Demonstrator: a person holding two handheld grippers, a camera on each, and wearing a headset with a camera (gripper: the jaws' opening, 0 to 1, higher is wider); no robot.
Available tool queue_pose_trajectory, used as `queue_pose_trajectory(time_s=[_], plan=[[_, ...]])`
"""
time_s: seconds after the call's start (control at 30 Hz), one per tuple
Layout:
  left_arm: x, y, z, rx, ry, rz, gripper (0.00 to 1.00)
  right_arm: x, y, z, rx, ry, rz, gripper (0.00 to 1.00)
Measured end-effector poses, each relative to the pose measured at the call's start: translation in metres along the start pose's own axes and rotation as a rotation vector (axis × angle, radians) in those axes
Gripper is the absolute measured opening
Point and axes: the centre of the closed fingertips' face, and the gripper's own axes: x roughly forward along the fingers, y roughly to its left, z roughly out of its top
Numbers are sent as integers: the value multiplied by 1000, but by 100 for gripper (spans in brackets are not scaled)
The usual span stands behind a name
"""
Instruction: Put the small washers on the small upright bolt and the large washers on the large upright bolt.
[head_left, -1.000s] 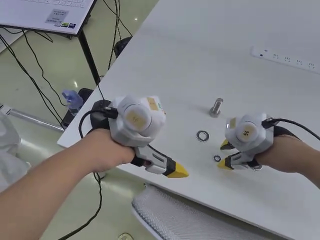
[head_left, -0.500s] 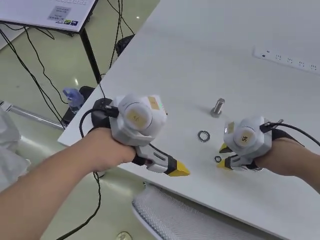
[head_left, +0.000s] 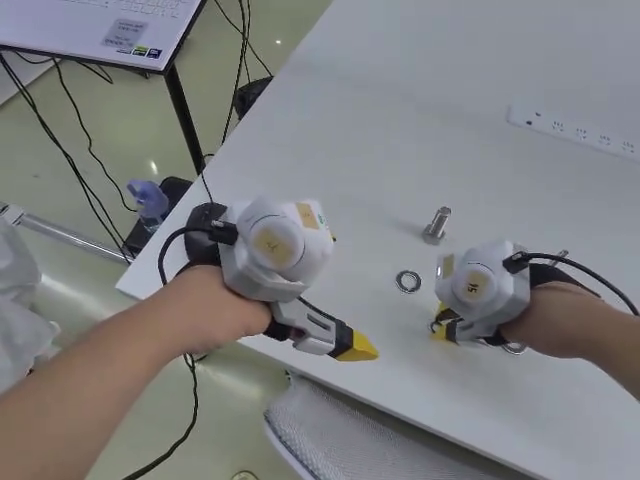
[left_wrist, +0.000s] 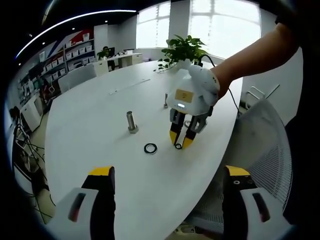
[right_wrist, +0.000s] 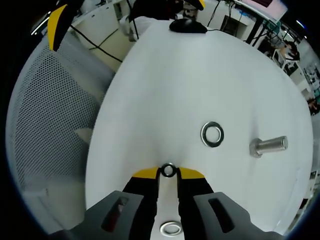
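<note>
A small washer (right_wrist: 168, 170) lies flat on the white table, and my right gripper (right_wrist: 168, 174) is shut on it, one yellow tip on each side. Seen from the left gripper view, the right gripper (left_wrist: 182, 144) points down at the small washer (left_wrist: 178, 146). A large washer (head_left: 407, 282) lies beside the upright large bolt (head_left: 436, 225). The small bolt (left_wrist: 165, 101) stands farther back. Another washer (right_wrist: 171, 229) lies under my right gripper. My left gripper (left_wrist: 167, 172) is open and holds nothing, over the table's near edge (head_left: 358, 348).
A white power strip (head_left: 575, 130) lies at the table's far right. A mesh chair (head_left: 340, 430) sits just below the near table edge. To the left are a laptop (head_left: 100, 25) on a stand, cables, and a bottle (head_left: 145, 200) on the floor.
My right gripper has dropped onto the small washer and its jaws have closed from open to shut around it. The left gripper has hardly moved.
</note>
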Motion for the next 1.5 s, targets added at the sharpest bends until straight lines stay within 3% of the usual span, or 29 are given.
queue_pose_trajectory(time_s=[0.13, 0.37, 0.47, 0.77, 1.13, 1.5], plan=[[0, 0, -1, -3, 1, 0, 88, 0, 0, -1, -27, 2, 6, 15], [1, -1, -1, -8, 3, -5, 86, 0, 0, 0, -11, 14, 20, 13], [2, 0, 2, -9, -1, -7, 85, 0, -1, 0, 57, 1, 27, 12], [2, 1, 6, -9, -4, -5, 85, -7, 0, -3, 121, -22, 33, 12], [8, 2, 7, -12, 0, -7, 84, -30, -9, -33, 191, -11, 9, 12], [12, 4, 9, -11, 0, -5, 84, -74, -32, -81, 266, 35, -56, 12]])
